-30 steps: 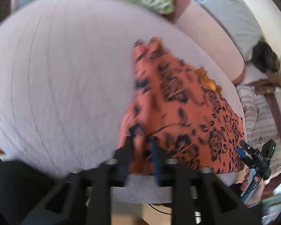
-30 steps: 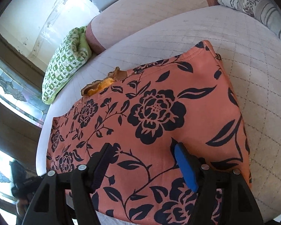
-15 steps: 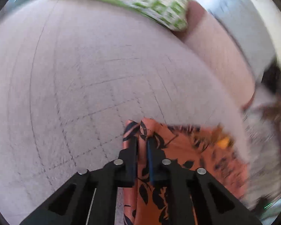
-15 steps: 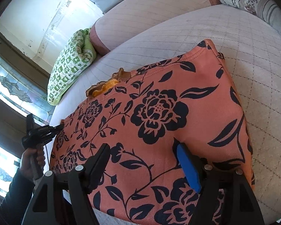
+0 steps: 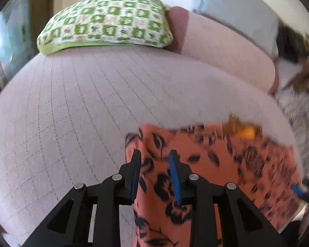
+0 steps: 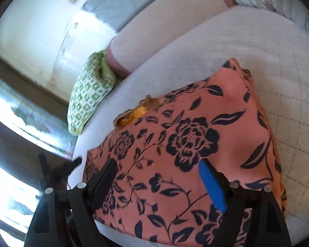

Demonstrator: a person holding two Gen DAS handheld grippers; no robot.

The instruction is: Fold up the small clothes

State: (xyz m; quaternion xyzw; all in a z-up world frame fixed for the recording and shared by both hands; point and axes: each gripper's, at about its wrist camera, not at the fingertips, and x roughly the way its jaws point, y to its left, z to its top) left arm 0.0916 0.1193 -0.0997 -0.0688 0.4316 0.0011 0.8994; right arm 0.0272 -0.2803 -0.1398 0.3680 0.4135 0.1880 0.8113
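Observation:
An orange garment with a dark floral print lies folded flat on a pale quilted bed; it also shows in the right wrist view. My left gripper is open over the garment's left edge, jaws apart with cloth showing between them, not gripped. My right gripper is wide open above the garment's near part and holds nothing. A yellow-orange lining shows at the garment's far edge.
A green checked pillow lies at the head of the bed, beside a pink bolster and a grey pillow. Striped bedding is at the right. The left hand-held gripper shows beyond the bed's edge.
My left gripper, shut on the garment's edge, carried it across and laid it down, then opened. My right gripper stayed open and shifted slightly.

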